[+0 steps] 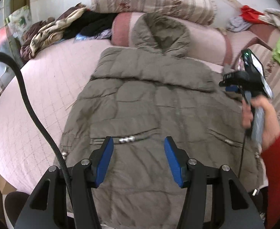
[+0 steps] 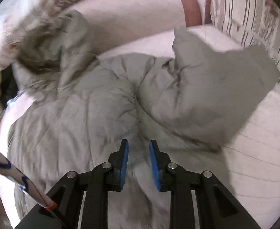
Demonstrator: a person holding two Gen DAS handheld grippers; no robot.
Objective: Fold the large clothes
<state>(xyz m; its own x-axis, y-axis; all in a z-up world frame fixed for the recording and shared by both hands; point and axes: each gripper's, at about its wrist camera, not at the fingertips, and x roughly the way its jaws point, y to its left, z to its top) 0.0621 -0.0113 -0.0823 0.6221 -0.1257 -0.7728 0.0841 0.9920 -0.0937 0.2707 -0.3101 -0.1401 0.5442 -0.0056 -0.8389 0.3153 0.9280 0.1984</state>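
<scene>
A grey-brown quilted hooded coat [image 1: 159, 103] fills mid-frame front-up on the pink bedspread [image 1: 44, 87], no readable writing; left gripper [image 1: 139, 148] wide, right gripper [image 2: 139, 152] narrowly parted, both empty.

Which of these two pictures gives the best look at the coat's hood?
The left wrist view: the hood lies whole and sharp above the coat. The right wrist view shows it blurred, at the edge.

The right hand-held gripper [image 2: 139, 149], jaws slightly apart, hovers over the rumpled grey jacket [image 2: 86, 114] on the pink bed [image 2: 254, 162].
</scene>
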